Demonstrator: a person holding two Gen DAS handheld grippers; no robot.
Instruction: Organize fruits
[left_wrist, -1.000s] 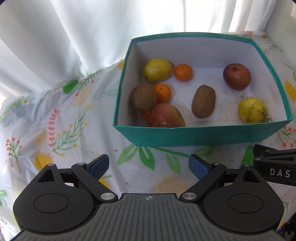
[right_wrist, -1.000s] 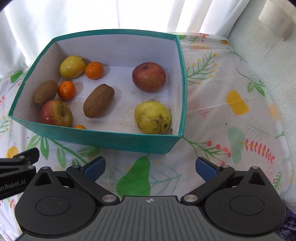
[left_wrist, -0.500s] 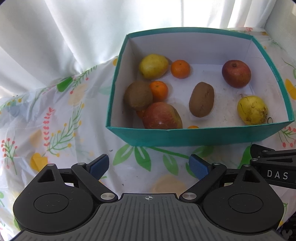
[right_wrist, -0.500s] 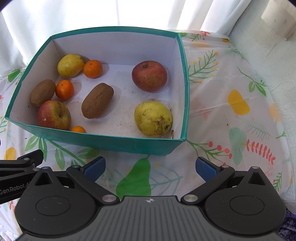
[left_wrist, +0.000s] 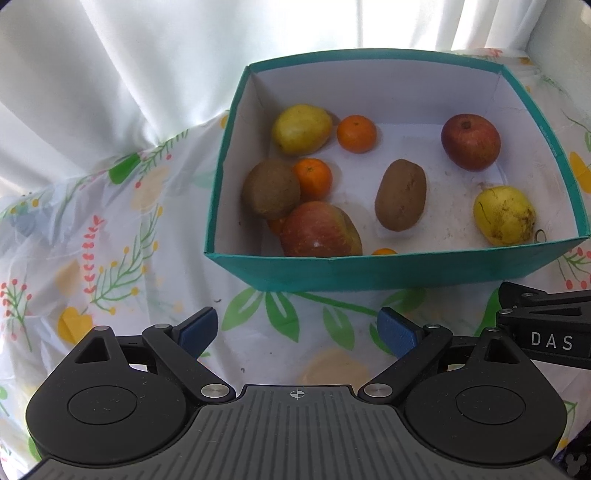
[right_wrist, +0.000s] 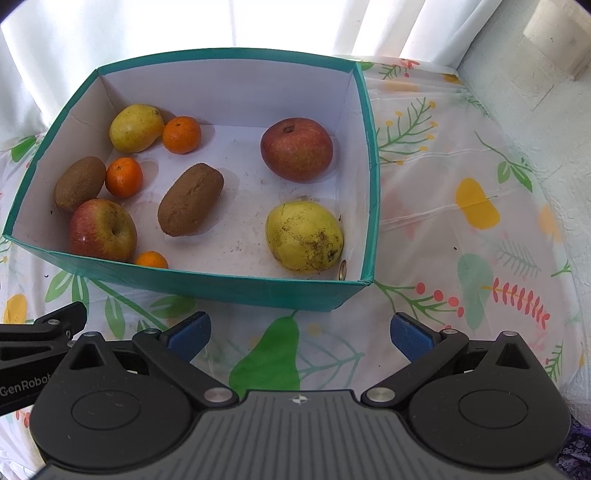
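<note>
A teal box (left_wrist: 369, 273) (right_wrist: 229, 290) with a white inside holds mixed fruit: two yellow pears (right_wrist: 303, 236) (right_wrist: 136, 127), two red apples (right_wrist: 296, 148) (right_wrist: 102, 229), two brown kiwis (right_wrist: 190, 199) (right_wrist: 79, 183) and three small oranges (right_wrist: 181, 134) (right_wrist: 123, 177) (right_wrist: 150, 259). My left gripper (left_wrist: 297, 332) is open and empty, just in front of the box's near wall. My right gripper (right_wrist: 300, 334) is open and empty, in front of the box's near right corner. Each gripper's side shows at the edge of the other's view (left_wrist: 546, 332) (right_wrist: 33, 343).
The box stands on a white tablecloth (right_wrist: 461, 206) printed with leaves and fruit. White curtains (left_wrist: 129, 74) hang behind. A pale wall (right_wrist: 535, 74) stands at the far right. A small coin-like ring (right_wrist: 343, 275) leans in the box's near right corner.
Both grippers have risen and tilted a little toward the box, so more of its floor shows. In the left wrist view the box has drifted right. No fruit has moved.
</note>
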